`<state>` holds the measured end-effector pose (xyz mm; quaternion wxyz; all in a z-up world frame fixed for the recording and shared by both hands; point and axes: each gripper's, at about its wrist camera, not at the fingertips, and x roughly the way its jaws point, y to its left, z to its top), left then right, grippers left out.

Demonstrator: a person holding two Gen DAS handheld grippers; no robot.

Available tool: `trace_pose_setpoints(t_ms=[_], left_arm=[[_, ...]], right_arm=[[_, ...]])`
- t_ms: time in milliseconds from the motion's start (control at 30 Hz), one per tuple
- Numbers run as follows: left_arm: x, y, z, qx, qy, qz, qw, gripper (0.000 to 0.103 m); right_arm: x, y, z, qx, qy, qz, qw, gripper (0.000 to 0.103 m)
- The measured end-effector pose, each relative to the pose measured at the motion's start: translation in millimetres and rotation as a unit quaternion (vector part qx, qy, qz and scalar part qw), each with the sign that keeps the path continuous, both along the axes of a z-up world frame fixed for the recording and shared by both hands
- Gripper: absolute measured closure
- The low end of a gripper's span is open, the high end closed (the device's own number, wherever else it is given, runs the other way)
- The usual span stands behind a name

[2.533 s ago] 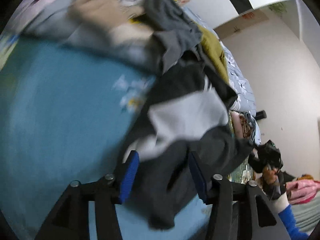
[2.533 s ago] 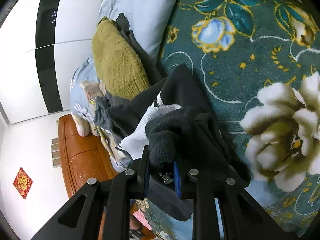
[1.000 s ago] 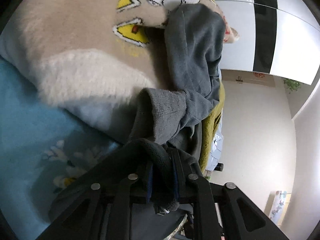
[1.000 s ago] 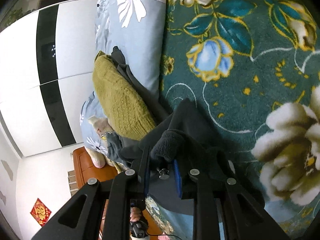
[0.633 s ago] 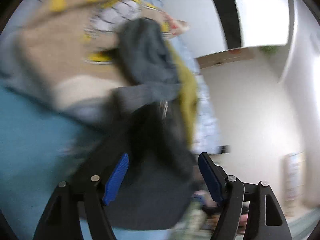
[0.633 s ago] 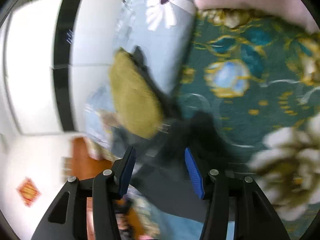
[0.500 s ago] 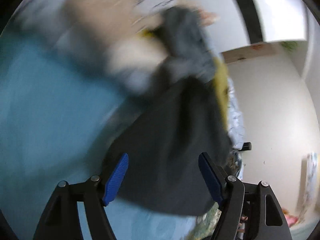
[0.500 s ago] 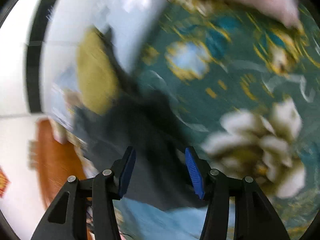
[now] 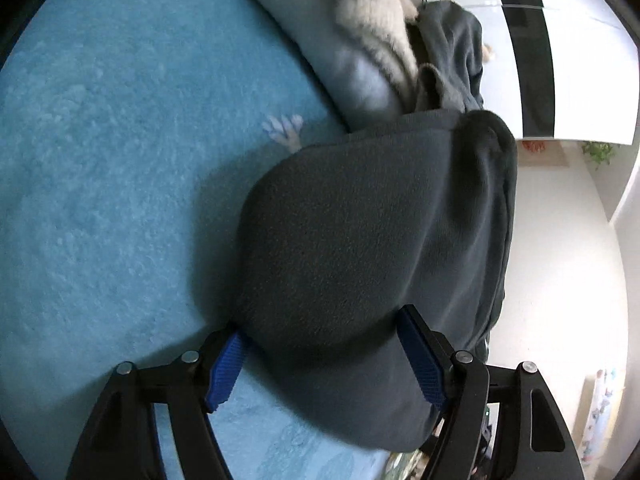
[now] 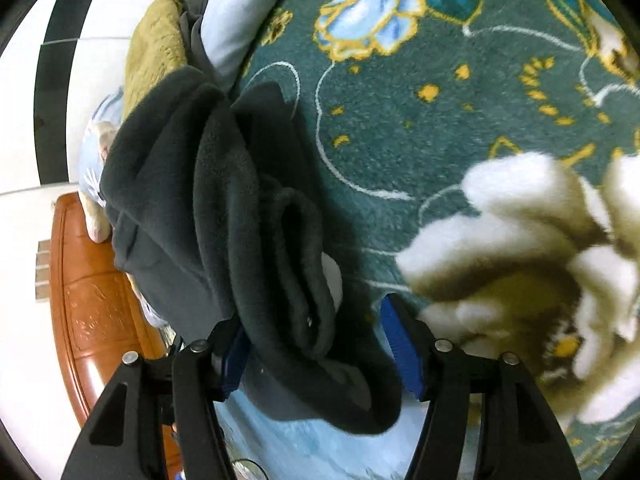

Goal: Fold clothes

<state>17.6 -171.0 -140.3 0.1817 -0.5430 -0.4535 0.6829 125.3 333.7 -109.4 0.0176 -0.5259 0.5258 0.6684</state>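
Bedspread (image 9: 100,160) bears folded fleece (image 9: 360,240).

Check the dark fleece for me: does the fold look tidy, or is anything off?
Not tidy. In the right wrist view the dark fleece garment lies bunched in loose rolls, with a white patch poking out. Both the left gripper and right gripper are open.

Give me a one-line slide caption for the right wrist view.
Right gripper open over a folded dark fleece garment lying on a teal floral blanket.
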Motion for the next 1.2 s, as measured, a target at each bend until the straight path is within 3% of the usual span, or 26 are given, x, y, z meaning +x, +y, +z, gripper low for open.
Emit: trace_pose_setpoints(t_ms=[133, 167, 333, 500, 633, 767, 933, 1133, 1200], left_arm=[[5, -2, 2, -0.003, -0.010, 0.026, 0.9996, 0.031], [6, -3, 2, -0.004, -0.014, 0.032, 0.9994, 0.039], [11, -5, 16, -0.012, -0.009, 0.042, 0.9990, 0.062], [26, -10, 43, -0.029, 0.008, 0.010, 0.9995, 0.075], [58, -24, 58, -0.040, 0.014, -0.042, 0.9982, 0.077], [90, -38, 73, -0.051, 0.020, -0.095, 0.9940, 0.077], [112, -53, 40, -0.058, -0.018, -0.100, 0.9932, 0.076], [102, -43, 63, -0.073, 0.000, -0.173, 0.9823, 0.062], [103, -50, 70, -0.083, 0.011, -0.192, 0.9778, 0.055]], right_arm=[[1, -5, -2, -0.013, 0.001, -0.021, 1.000, 0.039], [1, -8, -1, -0.020, 0.003, -0.023, 1.000, 0.041], [8, -13, 9, -0.021, 0.006, -0.035, 0.999, 0.068], [17, -11, 33, -0.015, 0.027, -0.031, 0.999, 0.076], [29, -12, 62, -0.004, 0.040, -0.003, 0.999, 0.077], [49, -6, 73, 0.008, 0.011, 0.035, 0.999, 0.077], [65, 1, 46, -0.010, -0.073, 0.046, 0.996, 0.077], [77, 0, 39, -0.001, -0.086, 0.048, 0.995, 0.072], [78, 2, 47, 0.012, -0.075, 0.048, 0.996, 0.064]])
